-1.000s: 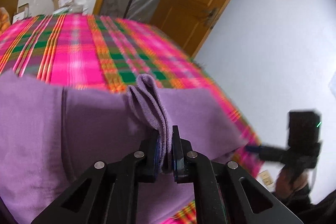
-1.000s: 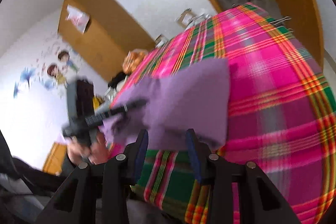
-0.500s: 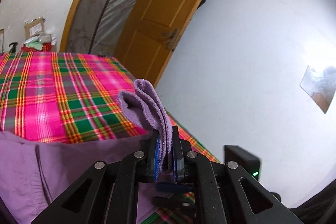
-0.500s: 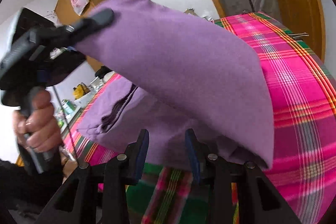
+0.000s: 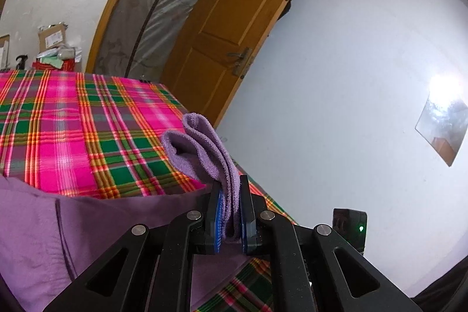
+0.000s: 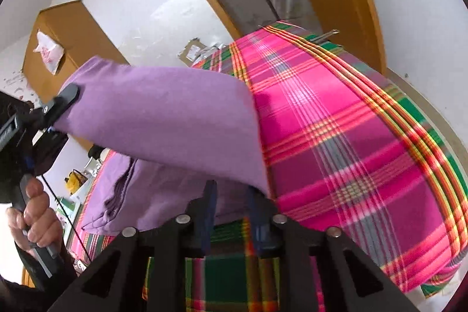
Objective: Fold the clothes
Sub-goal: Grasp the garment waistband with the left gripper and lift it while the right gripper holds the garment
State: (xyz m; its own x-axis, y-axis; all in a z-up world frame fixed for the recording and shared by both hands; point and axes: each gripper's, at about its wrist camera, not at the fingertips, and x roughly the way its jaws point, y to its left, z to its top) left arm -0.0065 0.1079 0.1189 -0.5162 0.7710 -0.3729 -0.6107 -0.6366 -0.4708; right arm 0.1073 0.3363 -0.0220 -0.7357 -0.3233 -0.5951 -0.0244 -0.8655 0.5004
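So the soft purple cotton garment [image 5: 73,224] drapes limp off the plaid-covered bed [image 5: 87,122]; left tongs [image 5: 231,212] pinch its bunched corner; right tongs [image 6: 231,203] are closing on the lower hem corner, the sensible spot.

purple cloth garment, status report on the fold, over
Left hand-held gripper shut on purple cloth garment, corner lifted. Right hand-held gripper closing around its lower edge. Plaid bedcover clear ahead.

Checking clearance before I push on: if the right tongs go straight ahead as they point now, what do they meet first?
Most likely the purple garment: its lower edge hangs just ahead of the closing right tongs, above the plaid bedcover; depth is unclear.
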